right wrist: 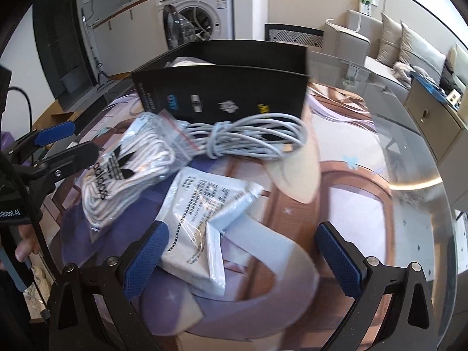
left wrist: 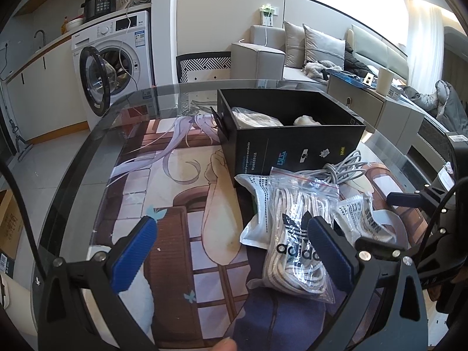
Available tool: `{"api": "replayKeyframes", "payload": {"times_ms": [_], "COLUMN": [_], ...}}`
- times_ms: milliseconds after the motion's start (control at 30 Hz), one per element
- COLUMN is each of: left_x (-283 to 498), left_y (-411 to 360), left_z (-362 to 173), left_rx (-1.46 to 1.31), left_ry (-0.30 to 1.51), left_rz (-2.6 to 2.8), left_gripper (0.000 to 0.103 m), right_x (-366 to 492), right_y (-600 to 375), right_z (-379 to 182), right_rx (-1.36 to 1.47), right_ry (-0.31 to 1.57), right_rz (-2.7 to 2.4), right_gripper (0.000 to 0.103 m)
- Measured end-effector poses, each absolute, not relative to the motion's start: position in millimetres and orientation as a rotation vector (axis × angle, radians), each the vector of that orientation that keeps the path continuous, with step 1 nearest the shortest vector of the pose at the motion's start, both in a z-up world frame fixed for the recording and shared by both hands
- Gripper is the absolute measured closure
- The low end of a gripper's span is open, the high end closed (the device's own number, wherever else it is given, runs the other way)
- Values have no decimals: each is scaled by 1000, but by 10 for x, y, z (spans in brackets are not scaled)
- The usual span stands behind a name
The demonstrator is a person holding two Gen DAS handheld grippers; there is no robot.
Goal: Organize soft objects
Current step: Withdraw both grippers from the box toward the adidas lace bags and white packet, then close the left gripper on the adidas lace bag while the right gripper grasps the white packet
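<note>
- I read this as mid-sort: the black box at the far side of the table already holds a bagged item and a pale soft lump, while three things are left on the mat just near of it.
- Left out are the zip bag of white rope with the adidas mark, a flat white packet to its right, and the grey cable coil lying against the box front. In the left view another white packet lies partly under the rope bag.
- My left gripper is spread wide and holds nothing. Its right finger hangs over the rope bag, its left finger over bare mat; I cannot tell whether the pad touches the plastic.
- My right gripper is also wide open and empty, with its left pad just at the near edge of the flat packet.
- The step in hand looks like a pick, each tool lined up on its own bag.
- Next I would shift the left tool rightward to straddle the rope bag, close gently on the bulk and not only on the film, then lift it over the box wall.
- The packet is thin and flat, so I judge the right tool needs to pinch an edge or corner.
</note>
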State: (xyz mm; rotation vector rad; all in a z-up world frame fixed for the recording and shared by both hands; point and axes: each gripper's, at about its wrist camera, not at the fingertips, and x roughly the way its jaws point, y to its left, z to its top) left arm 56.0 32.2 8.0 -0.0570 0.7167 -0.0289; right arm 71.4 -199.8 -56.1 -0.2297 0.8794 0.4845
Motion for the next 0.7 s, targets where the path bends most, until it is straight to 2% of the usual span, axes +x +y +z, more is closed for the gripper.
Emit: {"api": "replayKeyframes", "payload": {"times_ms": [433,700], "left_x": [587,618], "left_y": [315,285], "left_z": [64,42], "left_rx": [-54,-48], "left_ry": [729,736], "left_rz": [-28,-32], "left_gripper": [0,0], "right_x": [643,736], "right_y": [-1701,-1875], "right_z": [-591,-593], "right_rx": [-297,-277], "right_ry": [869,877], "right_rz": [518,487], "right_gripper": [0,1]}}
